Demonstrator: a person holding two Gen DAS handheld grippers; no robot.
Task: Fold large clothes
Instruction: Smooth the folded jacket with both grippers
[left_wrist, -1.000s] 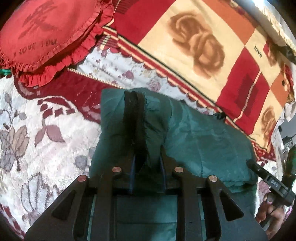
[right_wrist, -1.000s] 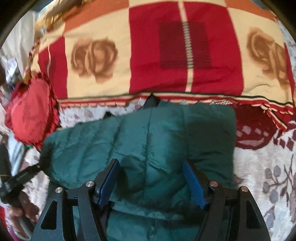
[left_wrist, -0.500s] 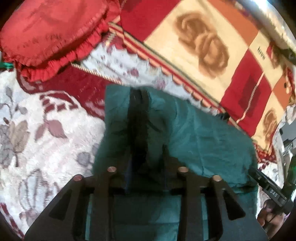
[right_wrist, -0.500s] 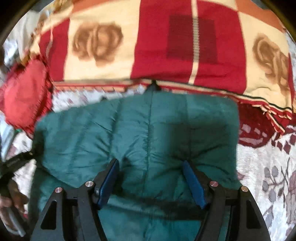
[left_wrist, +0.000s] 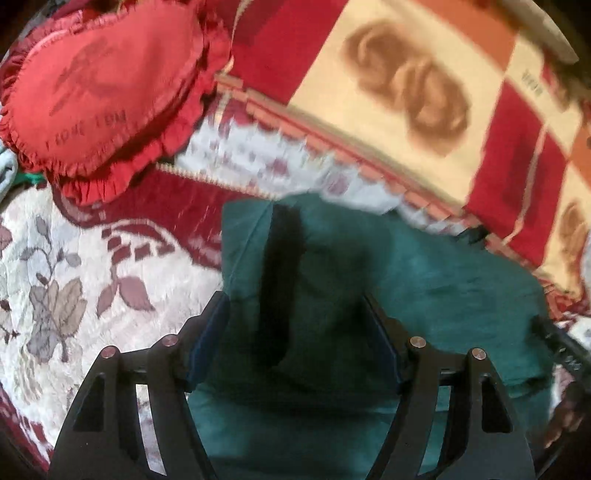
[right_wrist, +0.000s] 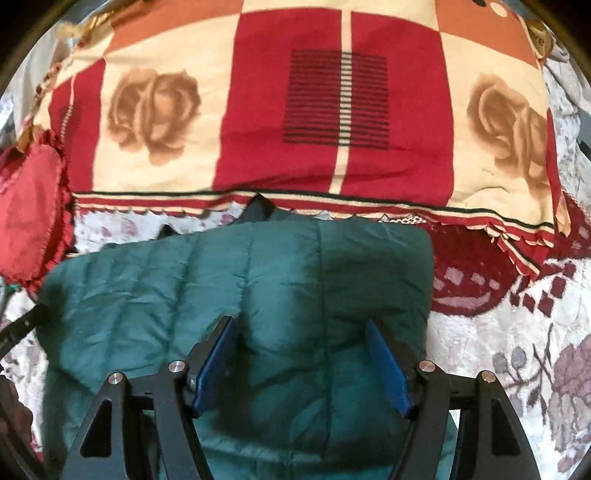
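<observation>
Left wrist view, left to right: one red heart-shaped cushion (left_wrist: 107, 92) with a frilled edge carries stitched lettering, blurred here, that appears to read "I LOVE YOU". It lies on one pale floral bedspread (left_wrist: 55, 288) with dark red borders. The left gripper (left_wrist: 295, 325) points down at one folded green quilted jacket (left_wrist: 424, 288), whose near edge bears one dark band (left_wrist: 280, 280). The jaws are opening; the two blue pads (left_wrist: 210, 332) stand apart with the jacket's dark-banded fold between them, and neither pad presses on the cloth. Beyond the jacket lies one checked blanket (left_wrist: 406, 92) in red, cream and orange, printed with brown roses, two of them showing in this view. A small word on a cream square near the right edge is too blurred to read. Right wrist view, left to right: the same cushion sits at the left edge, partly cut off. The jacket lies in the middle of the bedspread, its far edge just short of the blanket's scalloped hem. The right gripper (right_wrist: 301, 339) has its jaws spread wide over the jacket's padded top, with a bulge of cloth between the two pads; whether they touch it cannot be told. Two roses and one striped red panel (right_wrist: 338, 96) show on the blanket.
</observation>
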